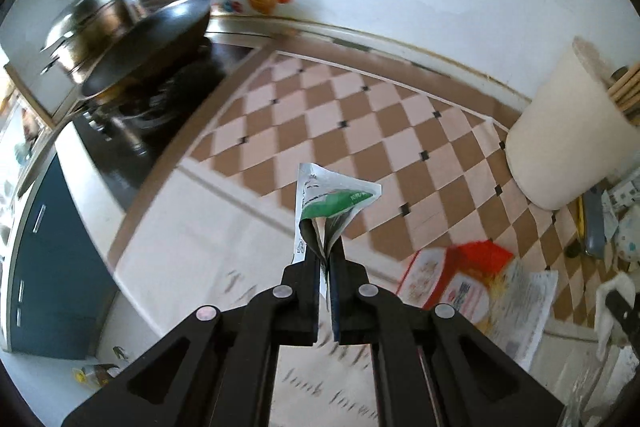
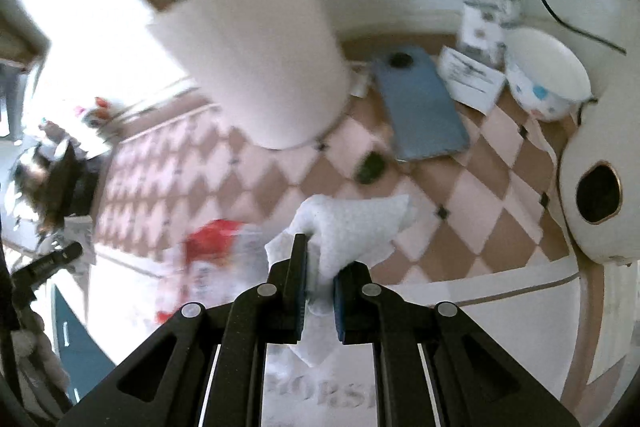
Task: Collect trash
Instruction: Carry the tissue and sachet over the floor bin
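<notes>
My left gripper [image 1: 325, 259] is shut on a crumpled green and white wrapper [image 1: 330, 201], held above the checkered counter mat [image 1: 340, 107]. My right gripper [image 2: 320, 263] is shut on a crumpled white paper towel [image 2: 356, 227], held above the same mat [image 2: 460, 227]. A red and white package [image 1: 452, 275] lies on the mat to the right of the left gripper; it shows blurred in the right wrist view [image 2: 216, 247]. The right gripper with its towel shows at the right edge of the left wrist view [image 1: 616, 299].
A white cylindrical container [image 1: 568, 131] with wooden utensils stands at the right. A wok [image 1: 148, 35] sits on the stove at left. A blue phone [image 2: 420, 111], papers [image 2: 472, 79], a white bowl [image 2: 548, 75], a dark scrap [image 2: 372, 167] and a white appliance [image 2: 600, 187] crowd the mat.
</notes>
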Available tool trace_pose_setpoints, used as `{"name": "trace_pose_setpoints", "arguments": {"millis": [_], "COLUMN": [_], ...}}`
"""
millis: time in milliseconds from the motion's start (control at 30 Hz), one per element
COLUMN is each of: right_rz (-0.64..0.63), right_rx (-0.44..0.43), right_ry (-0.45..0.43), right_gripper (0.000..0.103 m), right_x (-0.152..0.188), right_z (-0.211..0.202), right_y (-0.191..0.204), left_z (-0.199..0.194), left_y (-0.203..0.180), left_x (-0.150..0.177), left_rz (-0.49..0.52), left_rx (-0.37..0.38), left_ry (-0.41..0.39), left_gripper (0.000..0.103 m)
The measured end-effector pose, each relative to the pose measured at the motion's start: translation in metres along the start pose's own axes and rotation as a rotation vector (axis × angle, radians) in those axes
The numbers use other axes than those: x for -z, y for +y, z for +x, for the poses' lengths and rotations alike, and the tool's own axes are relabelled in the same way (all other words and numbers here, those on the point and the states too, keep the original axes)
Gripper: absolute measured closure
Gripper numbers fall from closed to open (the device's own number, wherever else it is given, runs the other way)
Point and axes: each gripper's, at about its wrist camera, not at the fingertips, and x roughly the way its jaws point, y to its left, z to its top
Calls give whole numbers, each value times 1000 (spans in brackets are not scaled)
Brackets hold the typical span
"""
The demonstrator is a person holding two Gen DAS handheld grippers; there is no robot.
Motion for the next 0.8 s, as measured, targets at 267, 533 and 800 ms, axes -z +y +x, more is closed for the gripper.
{"name": "trace_pose_setpoints", "arguments": {"millis": [267,533,800], "right_rz": [-172,-446,-658], "right_rx": [-161,-310,-381], "right_ry": [37,193,406], "right_gripper": [92,92,92], "right_x": [43,134,279], "right_z": [-27,-7,65], "right_y": [121,271,386], "left_z": [-37,-42,13], "left_y": [108,241,382], "left_x": [54,135,244], "left_rz": [-105,-295,-569], "left_rx": [-43,-161,-172], "left_ry": [-33,9,176], "left_gripper": [101,101,101]}}
